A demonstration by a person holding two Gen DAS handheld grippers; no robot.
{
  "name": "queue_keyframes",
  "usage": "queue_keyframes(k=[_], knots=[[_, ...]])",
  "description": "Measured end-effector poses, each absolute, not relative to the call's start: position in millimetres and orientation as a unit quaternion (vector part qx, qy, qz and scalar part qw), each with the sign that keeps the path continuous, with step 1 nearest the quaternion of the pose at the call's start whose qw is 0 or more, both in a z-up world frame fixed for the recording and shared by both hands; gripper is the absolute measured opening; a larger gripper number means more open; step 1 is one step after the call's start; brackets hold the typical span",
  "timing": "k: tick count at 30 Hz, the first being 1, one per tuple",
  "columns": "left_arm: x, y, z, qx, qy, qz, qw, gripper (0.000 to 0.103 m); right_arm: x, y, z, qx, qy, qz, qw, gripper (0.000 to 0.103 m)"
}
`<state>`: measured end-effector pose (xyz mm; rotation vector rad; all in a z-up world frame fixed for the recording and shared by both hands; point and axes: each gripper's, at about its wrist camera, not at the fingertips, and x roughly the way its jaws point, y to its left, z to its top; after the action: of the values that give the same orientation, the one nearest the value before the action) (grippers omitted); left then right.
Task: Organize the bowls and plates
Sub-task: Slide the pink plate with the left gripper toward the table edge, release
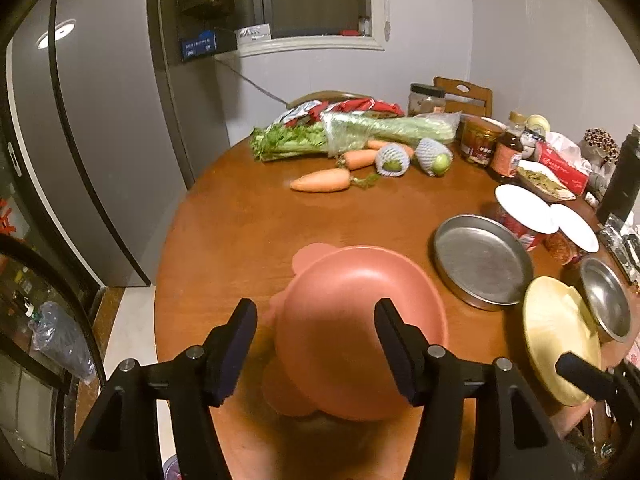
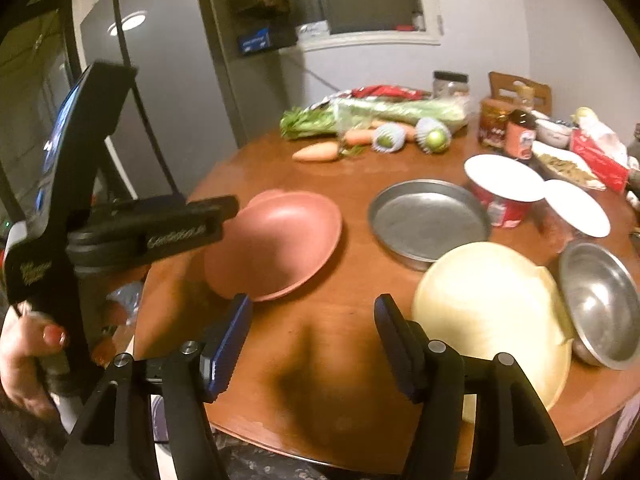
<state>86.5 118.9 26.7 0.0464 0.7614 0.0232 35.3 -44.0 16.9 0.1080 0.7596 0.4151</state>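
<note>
While the round table (image 2: pixel 320 184) carries all 4 dishes, my pink bowl (image 1: pixel 360 320) sits at 12 o'clock of my left gripper (image 1: pixel 316 344), nearer it; both grippers gape apart, empty, the right gripper (image 2: pixel 314 344) included.

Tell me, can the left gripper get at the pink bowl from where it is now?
Probably yes. The left gripper has its jaws open with nothing between them, and the pink bowl sits right ahead of its fingertips on the table. Nothing lies between them; the yellow plate is off to the side.
</note>
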Motion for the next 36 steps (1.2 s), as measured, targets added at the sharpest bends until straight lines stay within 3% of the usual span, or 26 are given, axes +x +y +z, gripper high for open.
queue_keyframes(k=[36], knots=[[54.4,-1.0,48.2,0.067,0.352,-0.063,0.931,0.061,-9.4,-183.0,33.9,0.119,0.338,0.093,0.929,0.068]])
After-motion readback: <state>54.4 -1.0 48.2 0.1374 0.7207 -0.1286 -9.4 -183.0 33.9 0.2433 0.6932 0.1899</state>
